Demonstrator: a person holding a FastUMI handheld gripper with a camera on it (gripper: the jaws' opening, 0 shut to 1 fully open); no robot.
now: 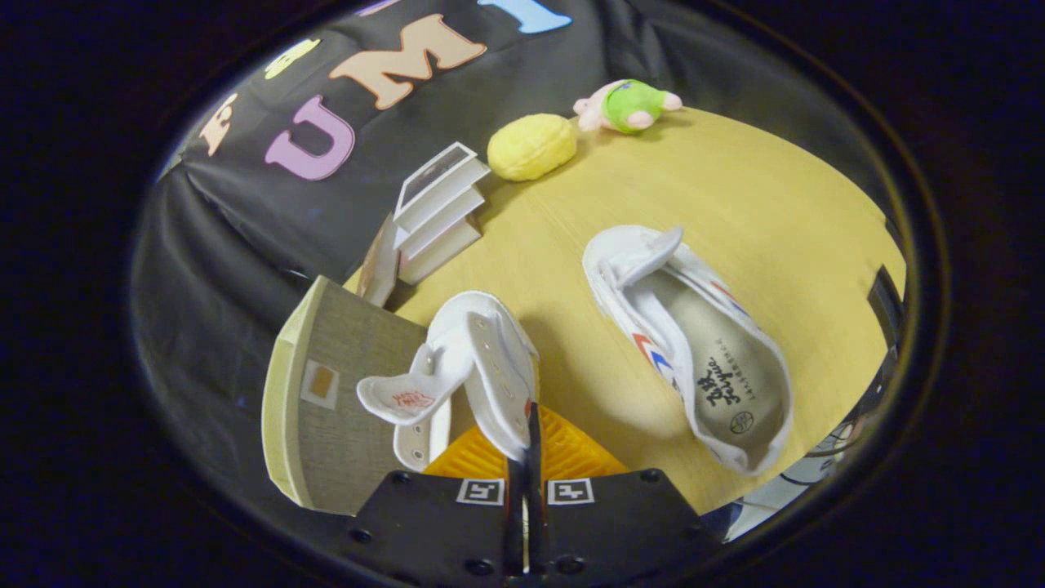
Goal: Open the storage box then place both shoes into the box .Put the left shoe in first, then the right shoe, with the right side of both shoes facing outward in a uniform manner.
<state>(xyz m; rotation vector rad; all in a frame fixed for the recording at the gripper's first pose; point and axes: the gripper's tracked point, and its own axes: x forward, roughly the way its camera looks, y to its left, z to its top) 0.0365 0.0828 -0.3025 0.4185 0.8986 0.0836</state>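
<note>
**One shoe gripped, the other lying on the worktop**

The gripper [526,457] has its jaws pressed together on the side wall of a white canvas shoe [478,359], pinching the fabric near the eyelet row so that almost no gap shows between the fingers [535,441]. That held shoe hangs with its tongue flopped out toward the storage box [343,408], and I can see its orange ribbed sole just behind the fingers.

The storage box, grey fabric with a pale edge and a small label patch, sits just beside the held shoe; whether its lid is open I cannot tell from here.

The second shoe [694,343] lies on the wooden worktop [775,212], on the side of the held shoe away from the box and apart from it, opening upward, its insole showing, red and blue stripes on its side.

Beyond the box stands a small stack of white books [437,212], with another leaning against it. Further past the books rest a yellow sponge-like lump [532,147] and a pink and green plush toy [627,104].
</note>
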